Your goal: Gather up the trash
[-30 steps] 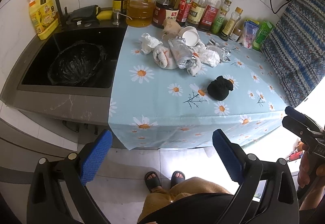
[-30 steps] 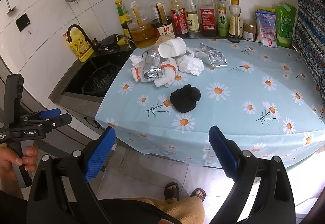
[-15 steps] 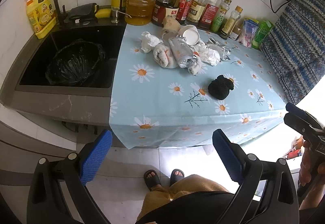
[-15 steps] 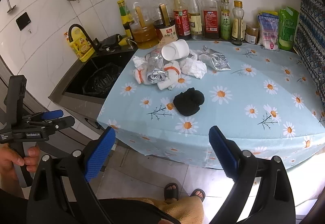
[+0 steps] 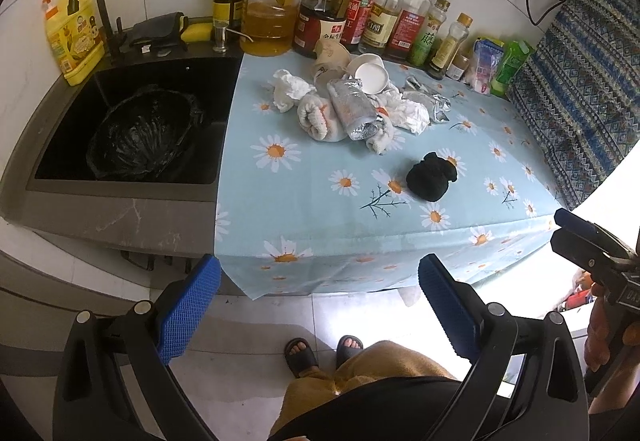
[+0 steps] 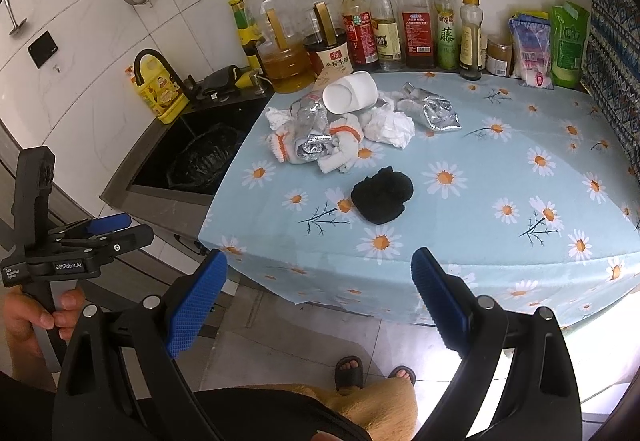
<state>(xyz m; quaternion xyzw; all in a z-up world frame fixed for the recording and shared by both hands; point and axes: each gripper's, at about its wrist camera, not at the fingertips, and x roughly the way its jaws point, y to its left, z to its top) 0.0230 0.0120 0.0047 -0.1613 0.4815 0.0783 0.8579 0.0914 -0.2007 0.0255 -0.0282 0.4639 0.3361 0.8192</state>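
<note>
Both pairs of tongs hang short of the worktop's (image 5: 320, 225) near edge, over the tiled floor, and both are spread wide with nothing between the blue pads: the left tongs (image 5: 320, 305) face the corner where the daisy-printed blue cloth meets the dark sink (image 5: 120, 197), while the right tongs (image 6: 320, 297) face the cloth's front hem more squarely. The nearest piece of trash, a crumpled black cloth wad (image 6: 382, 195), lies alone on the cloth, straight ahead of the right tongs and slightly right of their centre line; from the left tongs the same wad (image 5: 432, 177) sits ahead and off to the right, so the right tongs look the better placed for it. It is roughly round, with no clear long axis. Beyond it, well apart, lies the main heap: a silver foil pouch (image 6: 310, 131) over rolled white gloves with orange cuffs (image 6: 346, 145), crumpled white tissue (image 6: 390, 127), a tipped white paper cup (image 6: 350, 93) and a second crumpled foil bag (image 6: 434, 111). The black-lined bin (image 5: 140, 137) sits in the sink, left of the worktop and nearer the left tongs. Compared with a second earlier, both views have drawn slightly nearer the worktop; the trash itself lies as it did, untouched.
</note>
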